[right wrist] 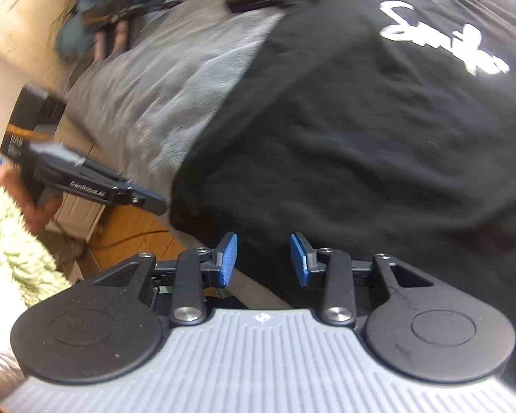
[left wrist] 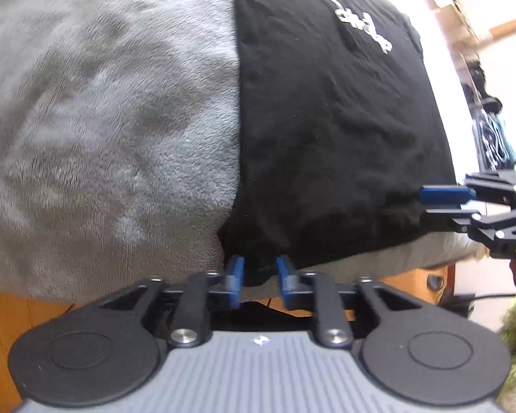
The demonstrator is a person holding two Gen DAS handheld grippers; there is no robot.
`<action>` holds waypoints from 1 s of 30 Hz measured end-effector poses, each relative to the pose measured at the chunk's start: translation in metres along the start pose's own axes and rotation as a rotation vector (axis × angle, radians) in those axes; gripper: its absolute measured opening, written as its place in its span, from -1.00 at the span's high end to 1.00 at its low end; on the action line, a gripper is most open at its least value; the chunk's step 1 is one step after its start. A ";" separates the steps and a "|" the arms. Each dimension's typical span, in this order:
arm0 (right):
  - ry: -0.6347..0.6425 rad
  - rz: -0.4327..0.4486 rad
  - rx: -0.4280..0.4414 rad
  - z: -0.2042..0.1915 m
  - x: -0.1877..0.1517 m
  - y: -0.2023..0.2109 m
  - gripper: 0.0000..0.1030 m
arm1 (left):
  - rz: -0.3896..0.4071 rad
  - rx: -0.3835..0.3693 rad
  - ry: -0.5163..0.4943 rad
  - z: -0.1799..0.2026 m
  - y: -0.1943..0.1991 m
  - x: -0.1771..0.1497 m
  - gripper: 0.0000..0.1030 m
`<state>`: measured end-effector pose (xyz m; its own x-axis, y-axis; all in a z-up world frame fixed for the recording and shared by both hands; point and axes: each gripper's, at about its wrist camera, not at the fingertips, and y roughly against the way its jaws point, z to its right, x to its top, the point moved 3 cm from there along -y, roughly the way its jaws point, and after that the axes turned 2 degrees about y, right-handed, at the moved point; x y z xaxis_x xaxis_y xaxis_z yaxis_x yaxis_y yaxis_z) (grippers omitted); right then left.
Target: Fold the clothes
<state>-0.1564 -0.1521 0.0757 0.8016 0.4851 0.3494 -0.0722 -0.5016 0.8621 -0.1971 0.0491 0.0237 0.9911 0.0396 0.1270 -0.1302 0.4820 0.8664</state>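
Both grippers' fingers [left wrist: 235, 268] at black shirt [left wrist: 326, 130] hem

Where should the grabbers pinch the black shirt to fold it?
Pinch the black shirt at its near hem, one gripper by each bottom corner, coming in from the bed's near edge. The shirt lies flat on the grey blanket, and that hem is closest, right in front of the left gripper and right gripper.
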 end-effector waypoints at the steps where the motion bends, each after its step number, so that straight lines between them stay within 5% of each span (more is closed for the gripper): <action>1: 0.004 0.000 0.003 -0.005 0.002 -0.003 0.33 | 0.005 0.000 -0.027 0.001 0.001 0.000 0.06; 11: -0.118 -0.018 -0.053 -0.010 0.004 -0.017 0.27 | -0.075 -0.021 -0.010 -0.019 -0.028 0.006 0.17; 13: -0.146 -0.014 -0.069 -0.007 0.003 -0.017 0.27 | -0.087 -0.030 -0.023 -0.022 -0.029 0.007 0.30; 16: -0.192 -0.007 -0.086 -0.005 0.000 -0.019 0.26 | -0.108 -0.040 -0.033 -0.026 -0.032 0.009 0.77; 20: -0.238 0.013 -0.101 -0.008 -0.001 -0.022 0.26 | -0.139 -0.091 0.003 -0.034 -0.033 0.018 0.87; 26: -0.260 0.037 -0.131 -0.010 -0.009 -0.018 0.26 | -0.174 -0.336 0.145 -0.028 -0.007 0.048 0.88; 30: -0.270 0.068 -0.166 -0.002 -0.014 -0.007 0.26 | -0.085 -0.509 0.295 -0.023 0.009 0.094 0.89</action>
<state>-0.1684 -0.1536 0.0658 0.9186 0.2358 0.3171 -0.2089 -0.3915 0.8961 -0.1040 0.0774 0.0321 0.9727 0.1889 -0.1351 -0.0932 0.8503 0.5180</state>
